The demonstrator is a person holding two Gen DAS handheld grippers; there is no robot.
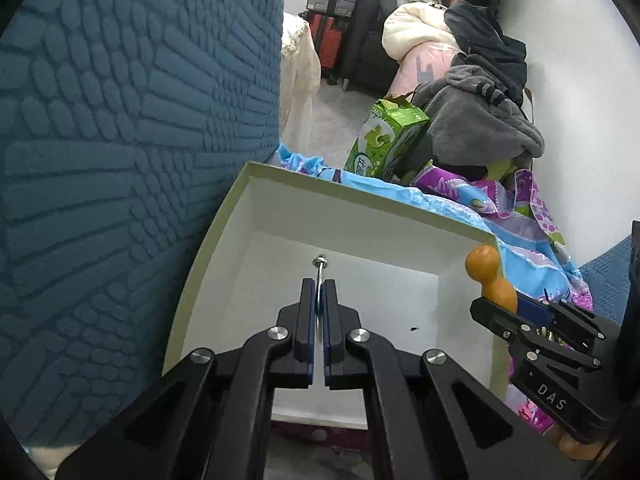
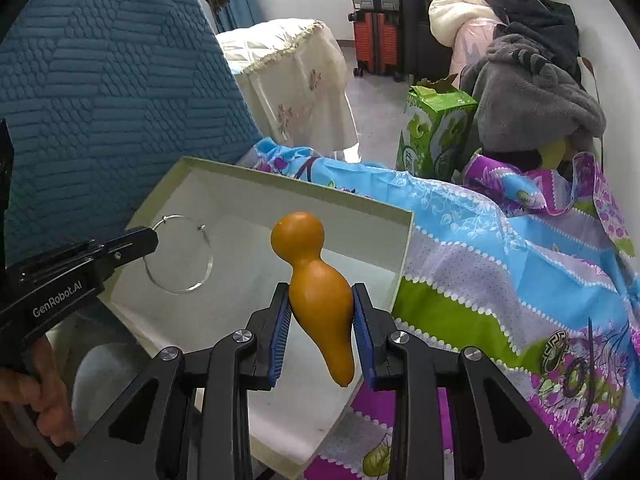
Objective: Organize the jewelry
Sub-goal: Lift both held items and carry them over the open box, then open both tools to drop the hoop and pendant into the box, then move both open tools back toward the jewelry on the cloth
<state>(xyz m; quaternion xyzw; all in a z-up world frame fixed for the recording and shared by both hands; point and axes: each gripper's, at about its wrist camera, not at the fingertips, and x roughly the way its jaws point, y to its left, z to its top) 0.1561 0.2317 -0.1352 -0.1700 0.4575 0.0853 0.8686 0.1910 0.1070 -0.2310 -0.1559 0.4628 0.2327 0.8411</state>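
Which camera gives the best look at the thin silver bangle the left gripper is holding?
The right wrist view. There the silver bangle shows as a full open circle, held by the left gripper over the white box. In the left wrist view it is edge-on: a sliver between the shut fingers.

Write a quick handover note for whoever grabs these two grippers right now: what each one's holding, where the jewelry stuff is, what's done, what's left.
Left gripper: shut on the thin silver bangle, held over the open white box.
Right gripper: shut on the orange gourd ornament, also above the box.
Box sits on the flowered cloth, beside the blue cushion.
Done: both pieces picked up and brought over the box.
Left: set both in the box and release; it looks empty so far.
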